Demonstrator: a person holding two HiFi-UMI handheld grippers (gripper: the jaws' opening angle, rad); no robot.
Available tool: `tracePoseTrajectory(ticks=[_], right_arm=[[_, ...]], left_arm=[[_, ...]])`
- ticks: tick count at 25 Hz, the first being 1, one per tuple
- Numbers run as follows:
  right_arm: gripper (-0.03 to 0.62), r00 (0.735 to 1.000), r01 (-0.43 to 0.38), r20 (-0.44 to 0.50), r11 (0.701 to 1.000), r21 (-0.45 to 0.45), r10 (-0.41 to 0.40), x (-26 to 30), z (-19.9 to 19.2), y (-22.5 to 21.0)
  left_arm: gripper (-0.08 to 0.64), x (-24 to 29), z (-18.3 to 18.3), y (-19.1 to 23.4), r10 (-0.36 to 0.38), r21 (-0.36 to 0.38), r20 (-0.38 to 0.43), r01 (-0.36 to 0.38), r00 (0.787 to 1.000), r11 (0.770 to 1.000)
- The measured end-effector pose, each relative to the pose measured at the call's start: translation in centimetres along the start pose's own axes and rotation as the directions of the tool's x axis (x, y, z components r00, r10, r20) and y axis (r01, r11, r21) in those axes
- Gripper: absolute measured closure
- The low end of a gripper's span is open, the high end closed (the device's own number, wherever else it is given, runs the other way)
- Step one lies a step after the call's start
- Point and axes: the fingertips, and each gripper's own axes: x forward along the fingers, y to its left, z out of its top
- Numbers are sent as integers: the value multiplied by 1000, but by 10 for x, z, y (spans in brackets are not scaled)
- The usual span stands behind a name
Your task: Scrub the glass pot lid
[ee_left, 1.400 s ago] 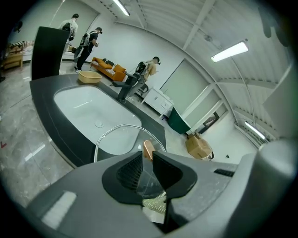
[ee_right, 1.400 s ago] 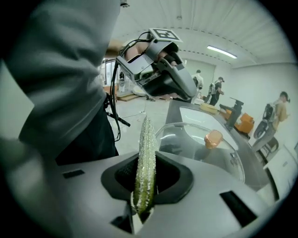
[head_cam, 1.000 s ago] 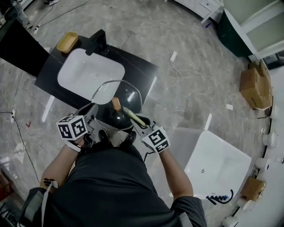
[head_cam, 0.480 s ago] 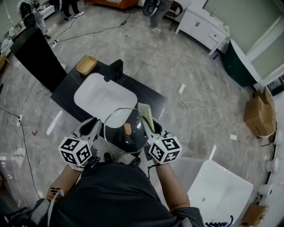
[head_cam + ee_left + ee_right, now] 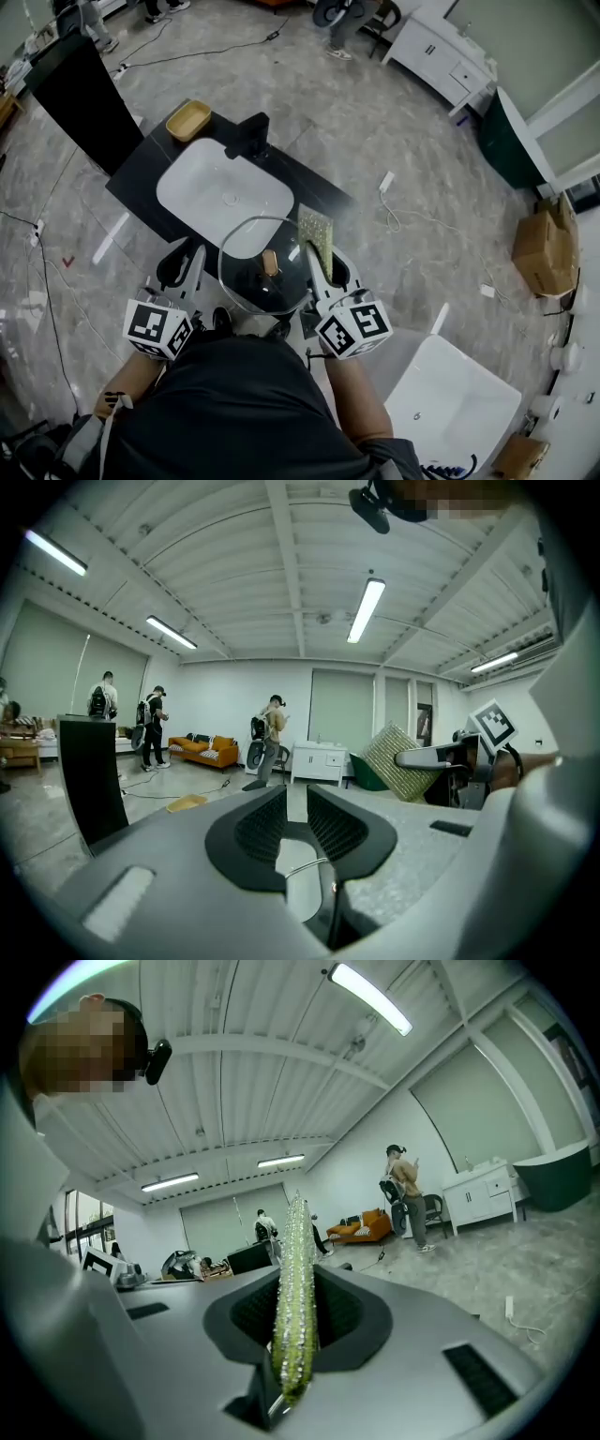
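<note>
While in tongs (image 5: pixel 295 803), lid (image 5: pixel 244 274) and sponge (image 5: pixel 316 234).

The sponge (image 5: pixel 316 236) in the right gripper (image 5: pixel 317 272) has left the middle of the glass pot lid (image 5: pixel 246 286), where it lay beside the knob (image 5: pixel 270 262), for the lid's far right rim. A thin strip then, it now shows its broad face.

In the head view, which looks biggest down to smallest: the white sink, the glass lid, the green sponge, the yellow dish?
1. white sink
2. glass lid, close behind, though it is nearer the camera
3. green sponge and yellow dish look about the same, so I won't rank them
</note>
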Motion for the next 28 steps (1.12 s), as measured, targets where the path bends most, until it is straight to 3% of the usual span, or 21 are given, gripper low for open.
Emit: tracePoseTrajectory(ticks=[6,13,28], right_arm=[[538,999,18,36,999,-27,-17,-8,17,8],[538,997,68,31,997,-31,-67,-22,2,2],[538,995,98,38,995,-2,-98,-26,4,-13]], left_arm=[[489,14,21,-17,-79,-47,55,82,995,996],[489,30,3,-41,-161,-84,17,162,987,983],[489,32,-7,-37,-140,-88,-15,138,990,986]])
